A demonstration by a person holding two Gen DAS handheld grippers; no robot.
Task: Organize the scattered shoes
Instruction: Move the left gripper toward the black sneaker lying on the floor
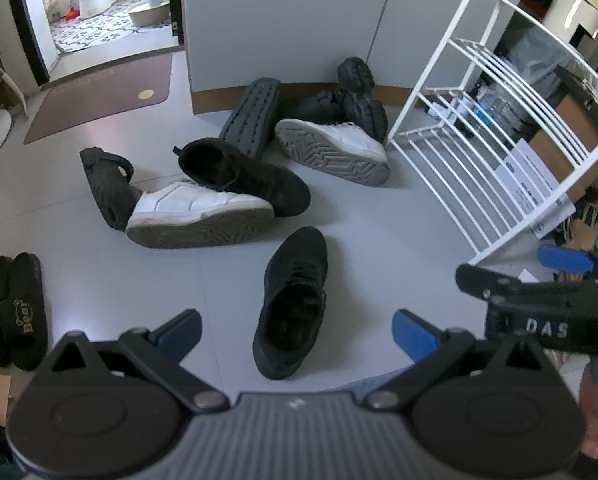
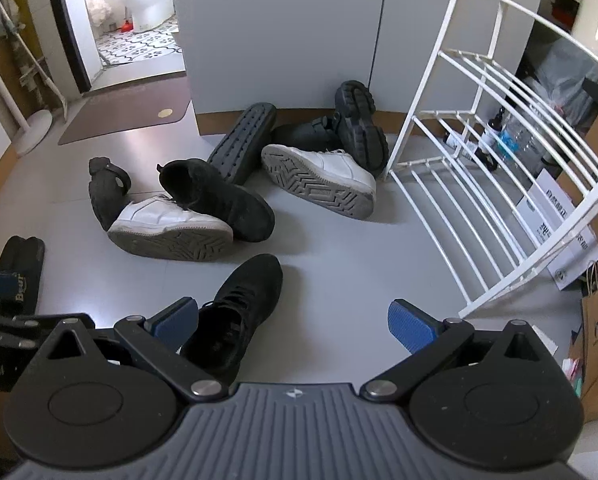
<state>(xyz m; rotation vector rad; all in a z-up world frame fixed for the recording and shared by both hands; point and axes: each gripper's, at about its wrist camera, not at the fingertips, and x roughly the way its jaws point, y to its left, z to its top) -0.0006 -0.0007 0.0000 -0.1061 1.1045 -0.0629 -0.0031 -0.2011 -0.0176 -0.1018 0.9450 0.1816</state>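
1. Left gripper [image 1: 297,330] is spread wide and holds nothing, hovering over the floor [image 1: 379,240] just near of a lone black sneaker [image 1: 293,304].
2. Right gripper [image 2: 295,326] is also spread wide and empty; the same black sneaker [image 2: 235,316] sits at its left finger, not between the fingers.
3. Shoes lie scattered on the floor: white sneaker [image 1: 199,216] on its side centre-left, touching a second black sneaker [image 1: 247,176]; another white sneaker [image 1: 335,148] further right, sole showing; black chunky-soled shoes [image 1: 359,96] against the far wall.
4. Black slides [image 1: 15,316] sit paired at near left.
5. White wire shoe rack [image 1: 487,140] stands at right, shelves bare.
6. Risk, my judgement: soft suede upper may collapse in a grip, so the shoe tips or drops.
7. Risk: the grippers are close together; both going for one shoe could collide.
8. Risk: pulling from the pile may drag its neighbour along.
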